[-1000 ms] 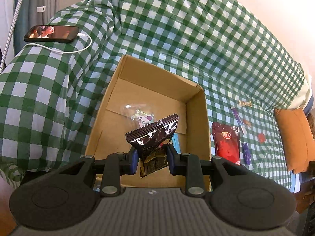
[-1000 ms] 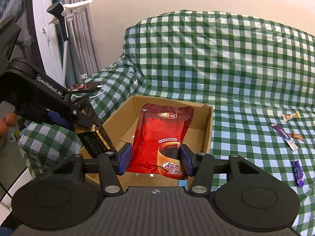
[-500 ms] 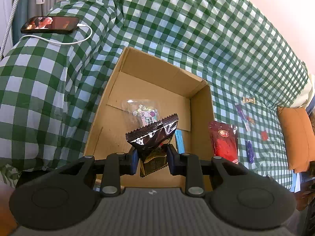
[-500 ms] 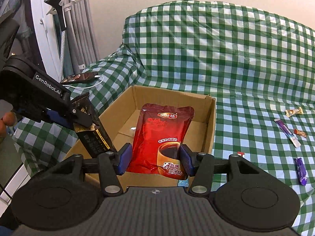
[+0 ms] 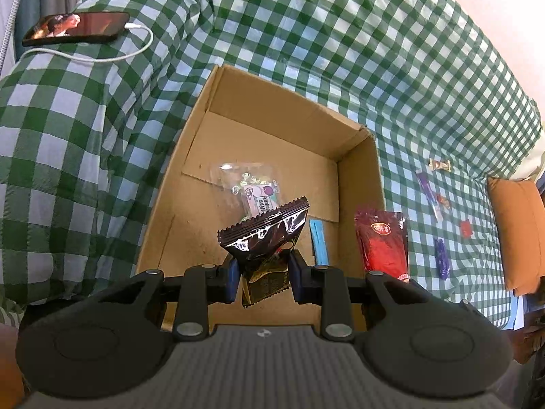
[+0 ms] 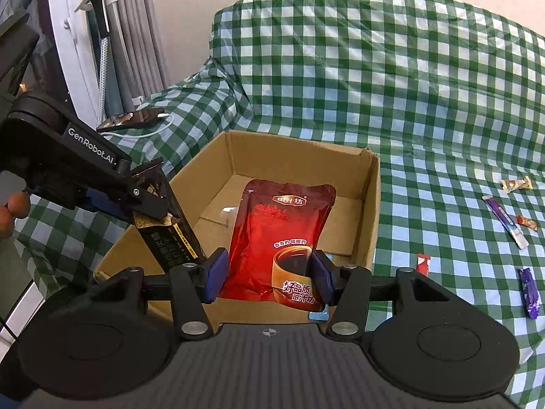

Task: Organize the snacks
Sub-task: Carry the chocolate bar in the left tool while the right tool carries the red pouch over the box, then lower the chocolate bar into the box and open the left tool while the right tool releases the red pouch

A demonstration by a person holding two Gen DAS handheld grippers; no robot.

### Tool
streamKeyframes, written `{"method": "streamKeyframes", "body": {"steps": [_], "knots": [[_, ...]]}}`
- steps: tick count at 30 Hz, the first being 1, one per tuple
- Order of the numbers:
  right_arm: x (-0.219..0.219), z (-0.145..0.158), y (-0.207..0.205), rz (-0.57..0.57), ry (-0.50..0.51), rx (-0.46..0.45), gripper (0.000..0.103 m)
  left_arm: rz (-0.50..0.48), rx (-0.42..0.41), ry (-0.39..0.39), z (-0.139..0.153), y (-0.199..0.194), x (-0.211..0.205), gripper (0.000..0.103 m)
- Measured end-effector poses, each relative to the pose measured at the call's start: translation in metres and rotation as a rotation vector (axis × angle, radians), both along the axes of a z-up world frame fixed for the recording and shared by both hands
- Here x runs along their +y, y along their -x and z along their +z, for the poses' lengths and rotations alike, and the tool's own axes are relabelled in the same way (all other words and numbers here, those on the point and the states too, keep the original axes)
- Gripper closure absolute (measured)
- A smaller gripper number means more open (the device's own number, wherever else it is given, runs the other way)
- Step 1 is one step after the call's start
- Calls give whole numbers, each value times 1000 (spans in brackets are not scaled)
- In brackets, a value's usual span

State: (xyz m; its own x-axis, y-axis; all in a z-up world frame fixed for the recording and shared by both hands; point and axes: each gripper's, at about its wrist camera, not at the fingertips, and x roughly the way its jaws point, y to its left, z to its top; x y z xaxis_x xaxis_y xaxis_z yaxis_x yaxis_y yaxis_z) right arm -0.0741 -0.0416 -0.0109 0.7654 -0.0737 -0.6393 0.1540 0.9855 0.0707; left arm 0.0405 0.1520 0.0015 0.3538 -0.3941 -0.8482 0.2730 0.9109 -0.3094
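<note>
Green-and-white checked cloth (image 5: 340, 51) covered the couch-like surface, and an open cardboard box (image 5: 361, 184) sat on it. Above the box's near end, the left gripper (image 5: 262, 274) was clenched on a glossy dark brown snack packet (image 5: 265, 235) with gold print, its crimped top edge pointing away from the camera. Seen from the right wrist, the same left gripper (image 6: 155, 201) reached in from the left over the box (image 6: 373, 211), the dark packet (image 6: 170, 238) slanting down from it toward the box's near left corner.

The right gripper (image 6: 267, 277) clamped a red drink pouch (image 6: 279, 238) by its lower part, with the pouch held up in front of the box opening; a cup picture and Chinese lettering showed on its face. From the left wrist view this red pouch (image 5: 381, 242) appeared just beyond the box's right wall.

Inside the box lay a clear wrapped candy pack (image 5: 255, 191) on the floor near the middle, and a slim light-blue stick (image 5: 318, 242) lay close to the right wall.

Further right on the cloth, well apart from the box, loose snacks were scattered: a purple-and-white stick sachet (image 6: 505, 220), a gold-wrapped candy (image 6: 514, 184), a small orange candy (image 6: 526, 222), a small red packet (image 6: 422, 262) and a purple wrapped bar (image 6: 529, 293). On the left armrest a smartphone (image 5: 76, 29) lay with a white charging cable (image 5: 102, 56) plugged in. An orange cushion (image 5: 517, 231) lay at the far right.
</note>
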Motion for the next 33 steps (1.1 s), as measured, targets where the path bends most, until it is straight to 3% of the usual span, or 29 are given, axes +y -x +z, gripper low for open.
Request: {"method": "streamKeyframes", "body": {"steps": [33], "knots": [[-22, -44, -51, 4, -11, 128, 46, -22, 78, -113, -65, -50, -26, 70]]}}
